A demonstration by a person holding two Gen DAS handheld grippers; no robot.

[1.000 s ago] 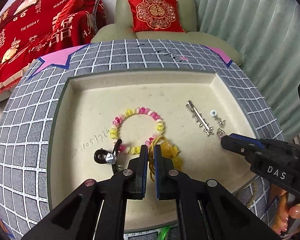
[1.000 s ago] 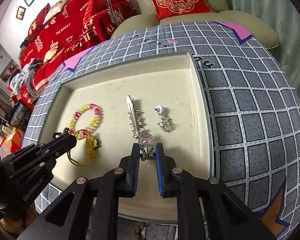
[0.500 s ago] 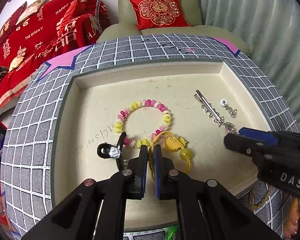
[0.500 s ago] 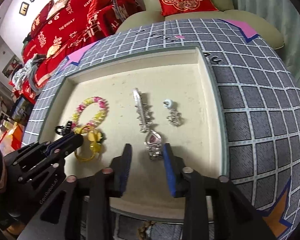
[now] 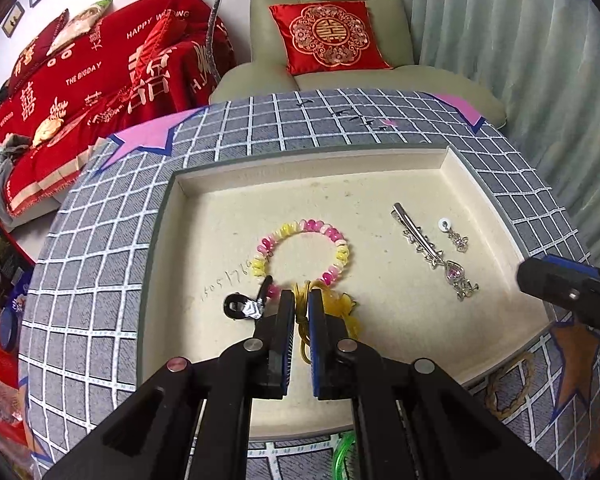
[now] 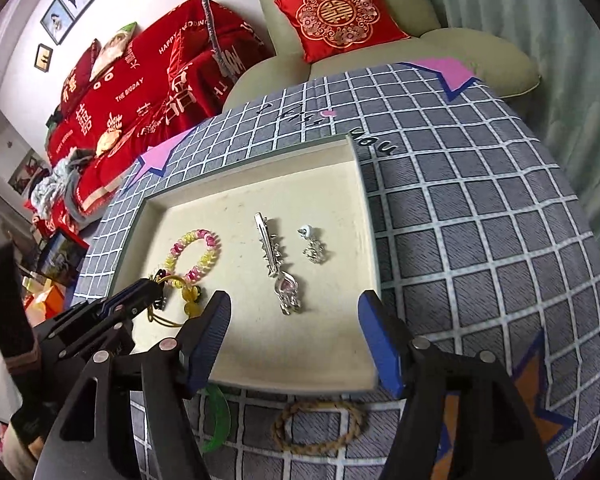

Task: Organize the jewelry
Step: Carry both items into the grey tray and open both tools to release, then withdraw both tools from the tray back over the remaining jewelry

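Most of the jewelry already lies in the cream tray [image 6: 364, 208]: a pink-and-yellow bead bracelet [image 5: 302, 250] at the middle, a silver hair clip [image 5: 416, 236] at its 3 o'clock with a silver pendant [image 6: 288, 292] touching the clip's near end, and a small earring [image 6: 314, 246] just beside them. The left gripper [image 5: 301, 300] is clamped on a yellow cord bracelet [image 5: 340, 308] at the bead bracelet's 6 o'clock, apparently not yet let go. The right gripper [image 6: 294, 308] has just been opening and stands wide and empty over the pendant. A green ring [image 6: 218, 420] and a braided cord ring [image 6: 318, 426] wait on the checked cloth [image 6: 480, 240] outside the near rim. Open floor remains along the tray's far wall.
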